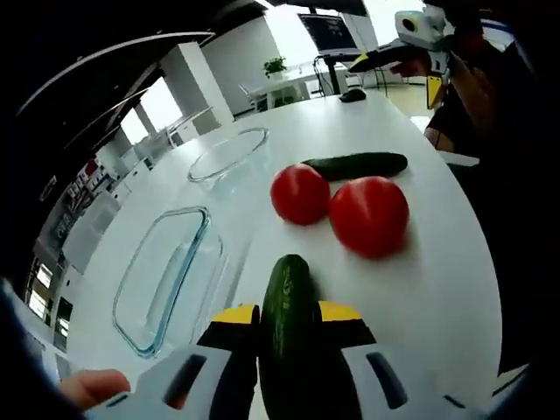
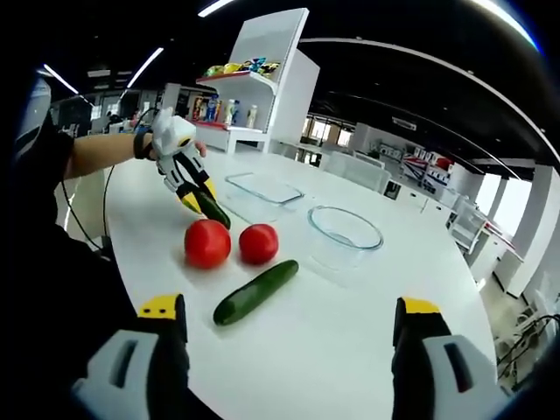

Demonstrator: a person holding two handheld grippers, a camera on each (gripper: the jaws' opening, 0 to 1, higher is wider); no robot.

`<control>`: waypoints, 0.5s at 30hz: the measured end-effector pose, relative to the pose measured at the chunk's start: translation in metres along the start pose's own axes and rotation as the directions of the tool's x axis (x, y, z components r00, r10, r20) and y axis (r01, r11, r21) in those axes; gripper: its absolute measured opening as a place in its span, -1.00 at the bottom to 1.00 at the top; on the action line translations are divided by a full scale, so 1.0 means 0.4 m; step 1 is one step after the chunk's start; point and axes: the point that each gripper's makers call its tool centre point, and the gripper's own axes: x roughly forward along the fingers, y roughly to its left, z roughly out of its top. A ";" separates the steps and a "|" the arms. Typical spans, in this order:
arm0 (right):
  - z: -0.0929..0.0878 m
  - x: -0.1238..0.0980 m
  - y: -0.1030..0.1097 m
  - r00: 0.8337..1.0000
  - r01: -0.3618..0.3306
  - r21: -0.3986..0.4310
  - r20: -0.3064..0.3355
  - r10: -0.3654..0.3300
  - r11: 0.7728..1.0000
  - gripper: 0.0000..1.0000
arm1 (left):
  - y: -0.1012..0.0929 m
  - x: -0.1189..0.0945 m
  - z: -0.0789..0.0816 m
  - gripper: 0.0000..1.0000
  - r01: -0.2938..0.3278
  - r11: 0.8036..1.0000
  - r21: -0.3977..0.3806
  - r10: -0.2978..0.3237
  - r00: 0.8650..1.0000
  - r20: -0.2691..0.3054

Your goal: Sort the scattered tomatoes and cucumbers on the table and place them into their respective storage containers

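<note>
So in the left gripper view, the left gripper (image 1: pixel 287 322) has its yellow-tipped jaws clamped on a cucumber (image 1: pixel 288 328) that runs straight up the bottom centre of the frame. Its lower end is cut off by the bottom edge, so you can't see how long it really is. Just past its tip sit two tomatoes, the smaller tomato (image 1: pixel 300 193) centre frame and the bigger tomato (image 1: pixel 368 215) right of it, and they look like they're touching or nearly so. A second cucumber (image 1: pixel 356 164) lies behind them, its left end tucked behind the smaller one. Left of centre is a rectangular glass dish (image 1: pixel 164 278), and above it a round glass bowl (image 1: pixel 229 155), both see-through and kind of hard to pick out against the white table (image 1: pixel 420 289). A fingertip pokes in at lower left, and the right gripper (image 1: pixel 418 31) shows small at upper right, too far off to read there.

In the right gripper view, the right gripper (image 2: pixel 289 332) has its jaws spread wide at the bottom corners with nothing between them. The loose cucumber lies in the middle of the frame, tomatoes just above it, dish and bowl further up. The left gripper shows at upper left with its cucumber hanging above the table, a hand mostly hidden behind it. Shelves in the background are too blurry to read.
</note>
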 end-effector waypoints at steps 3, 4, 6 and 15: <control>-0.007 0.000 -0.004 1.000 0.003 0.002 -0.005 -0.003 1.000 0.91 | 0.004 -0.009 0.015 -0.52 -0.010 0.999 0.043 0.010 1.000 0.008; -0.009 -0.001 -0.004 1.000 0.004 0.001 -0.006 -0.004 1.000 0.91 | 0.010 -0.011 0.019 -0.52 -0.024 0.998 0.063 0.023 1.000 0.014; -0.010 -0.001 -0.002 1.000 0.002 0.002 -0.006 -0.002 1.000 0.91 | 0.006 -0.014 0.020 -0.52 -0.024 0.997 0.070 0.023 1.000 0.011; -0.010 -0.002 0.001 1.000 -0.003 0.000 -0.006 0.003 1.000 0.91 | 0.003 -0.011 0.017 -0.53 -0.018 0.999 0.048 0.018 1.000 0.012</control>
